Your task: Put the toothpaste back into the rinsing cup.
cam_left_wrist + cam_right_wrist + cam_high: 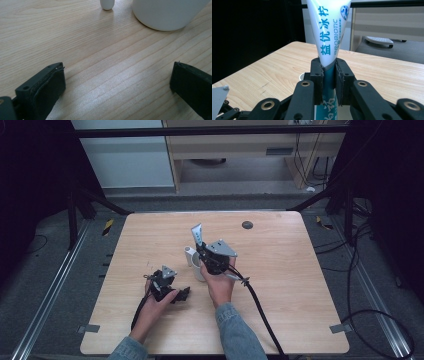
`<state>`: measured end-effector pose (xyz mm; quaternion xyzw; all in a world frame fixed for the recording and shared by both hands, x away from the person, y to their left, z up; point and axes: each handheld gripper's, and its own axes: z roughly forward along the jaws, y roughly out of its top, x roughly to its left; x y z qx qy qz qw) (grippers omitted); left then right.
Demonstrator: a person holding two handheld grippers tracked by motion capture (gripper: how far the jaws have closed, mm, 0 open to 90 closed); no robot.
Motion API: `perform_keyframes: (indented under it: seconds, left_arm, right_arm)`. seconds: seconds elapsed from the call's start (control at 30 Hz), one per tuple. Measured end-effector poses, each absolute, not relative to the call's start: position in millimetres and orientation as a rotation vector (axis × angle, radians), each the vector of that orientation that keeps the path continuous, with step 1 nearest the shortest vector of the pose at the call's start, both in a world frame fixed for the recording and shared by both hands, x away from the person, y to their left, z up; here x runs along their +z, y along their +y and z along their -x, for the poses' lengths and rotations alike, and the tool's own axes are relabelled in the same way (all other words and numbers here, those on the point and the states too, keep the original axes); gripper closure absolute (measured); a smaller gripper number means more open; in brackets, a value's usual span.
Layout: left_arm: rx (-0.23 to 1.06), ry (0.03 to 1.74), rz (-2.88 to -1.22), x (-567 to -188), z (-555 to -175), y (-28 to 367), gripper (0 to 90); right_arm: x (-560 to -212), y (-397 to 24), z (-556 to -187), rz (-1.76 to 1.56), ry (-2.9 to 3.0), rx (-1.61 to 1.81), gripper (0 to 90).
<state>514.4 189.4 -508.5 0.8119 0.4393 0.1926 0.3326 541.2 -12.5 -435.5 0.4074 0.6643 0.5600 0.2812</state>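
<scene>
The left gripper (181, 294) rests low on the wooden table (280, 270) at about 7 o'clock from centre, its jaws spread wide with only bare wood between them; in its own view a white cup (167, 13) stands beyond at 1 o'clock and a small white rounded tip (107, 4) at 12 o'clock. Farther in, near table centre, the right gripper (329, 80) is clamped on a white and teal toothpaste tube (328, 27), which stands upright between the jaws, its broad flat end flaring out toward 12 o'clock.

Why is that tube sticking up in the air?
The right gripper has squeezed the toothpaste tube and holds it upright above the white cup. Nothing looks spilled or broken.
</scene>
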Motion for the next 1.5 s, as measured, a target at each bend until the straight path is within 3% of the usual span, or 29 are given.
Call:
perform_keyframes:
  seconds: [1.5]
  left_arm:
    - [0.503,1.149,-2.118,-509,-515,189,0.0]
  right_arm:
    - [-450,-11,-541,-1.083,1.800,1.468,77.2]
